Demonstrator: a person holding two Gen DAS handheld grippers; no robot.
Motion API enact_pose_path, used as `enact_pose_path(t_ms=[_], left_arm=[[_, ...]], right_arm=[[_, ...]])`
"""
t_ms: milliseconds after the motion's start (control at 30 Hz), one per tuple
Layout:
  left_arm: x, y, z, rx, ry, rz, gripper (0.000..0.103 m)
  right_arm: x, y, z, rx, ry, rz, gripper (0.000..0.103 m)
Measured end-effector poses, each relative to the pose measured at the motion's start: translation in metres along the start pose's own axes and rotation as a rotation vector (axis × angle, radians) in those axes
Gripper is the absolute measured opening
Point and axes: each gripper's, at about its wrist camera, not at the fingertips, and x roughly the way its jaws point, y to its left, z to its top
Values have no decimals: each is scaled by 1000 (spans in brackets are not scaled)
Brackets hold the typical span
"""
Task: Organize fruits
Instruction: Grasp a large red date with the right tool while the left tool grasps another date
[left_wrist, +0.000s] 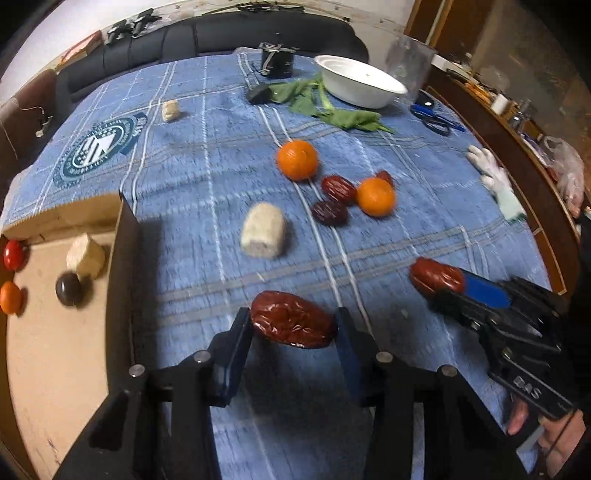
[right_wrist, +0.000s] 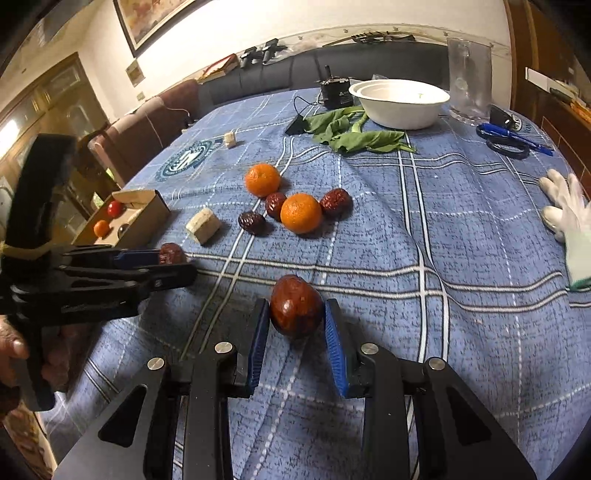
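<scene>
the left tool (left_wrist: 293, 328) pinches a wrinkled dark-red dried date (left_wrist: 291, 324) sideways between its blue pads, low over the blue plaid cloth on the bench (left_wrist: 207, 177). the right tool (right_wrist: 295, 325) is clamped on a second glossy red-brown date (right_wrist: 295, 311). taking the open brown cardboard box (right_wrist: 147, 218) as landmark: a small red fruit (right_wrist: 114, 208), a small orange (right_wrist: 101, 228) and a dark round fruit (right_wrist: 123, 229) lie inside it; a pale corky block (right_wrist: 203, 225) sits just beside it; two mandarins (right_wrist: 263, 180) and three loose dates (right_wrist: 252, 222) cluster farther off.
</scene>
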Motion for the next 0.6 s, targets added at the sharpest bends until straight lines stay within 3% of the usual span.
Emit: enact_pose_path(t_ms=[200, 333, 400, 467, 600], left_arm=[[-11, -5, -17, 23, 4, -25, 48], [-9, -7, -19, 7, 16, -43, 48], [-11, -8, -21, 4, 15, -50, 48], [-14, -10, -23, 9, 7, -57, 48], [-24, -11, -25, 17, -11, -72, 48]], right_arm=[[-3, 3, -13, -6, 26, -32, 30], [2, 6, -10, -6, 53, -32, 39], [5, 10, -8, -31, 51, -48, 39], [8, 14, -8, -64, 48, -72, 30], [-1, 16, -13, -77, 43, -104, 30]])
